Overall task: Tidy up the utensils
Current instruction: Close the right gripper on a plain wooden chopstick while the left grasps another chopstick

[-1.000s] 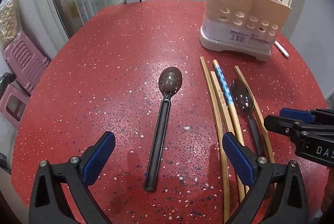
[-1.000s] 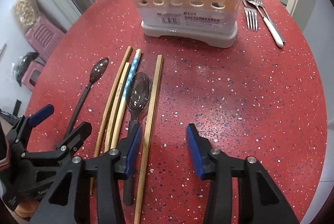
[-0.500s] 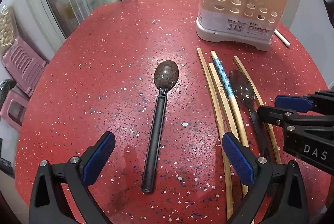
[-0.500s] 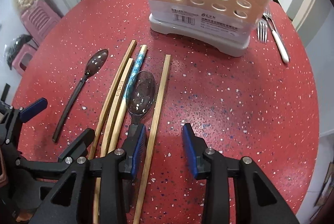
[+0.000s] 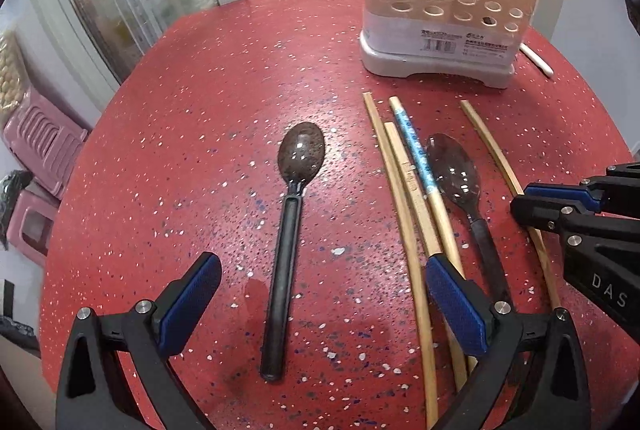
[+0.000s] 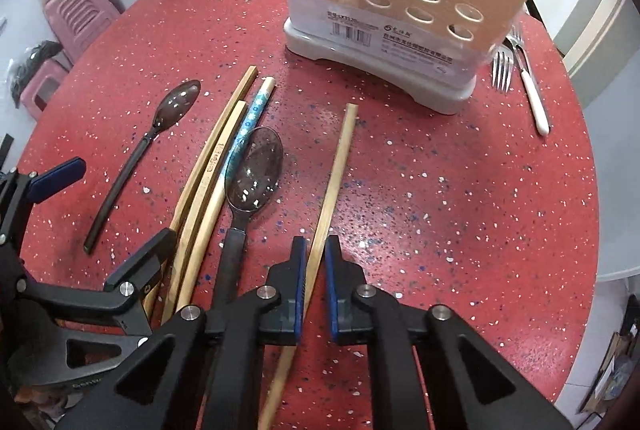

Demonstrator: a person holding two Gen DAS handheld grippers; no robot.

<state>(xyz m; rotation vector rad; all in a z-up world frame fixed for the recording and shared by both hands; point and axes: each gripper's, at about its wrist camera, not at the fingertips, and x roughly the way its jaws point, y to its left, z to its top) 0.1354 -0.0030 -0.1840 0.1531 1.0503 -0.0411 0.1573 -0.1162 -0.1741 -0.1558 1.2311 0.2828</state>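
Nearest, the right gripper (image 6: 316, 262) has its pads almost closed around a lone chopstick (image 6: 338, 157), a sliver of gap showing; whether it truly pinches is unclear. The left gripper (image 5: 320, 302) gapes wide over a dark spoon (image 5: 288, 226). A thin stick could pivot or slip. Farther off, the utensil holder (image 6: 404, 17) hides its compartments.

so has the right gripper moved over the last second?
Yes. The right gripper shifted right, off the clear spoon, and narrowed around the lone chopstick, nearer the utensil holder.
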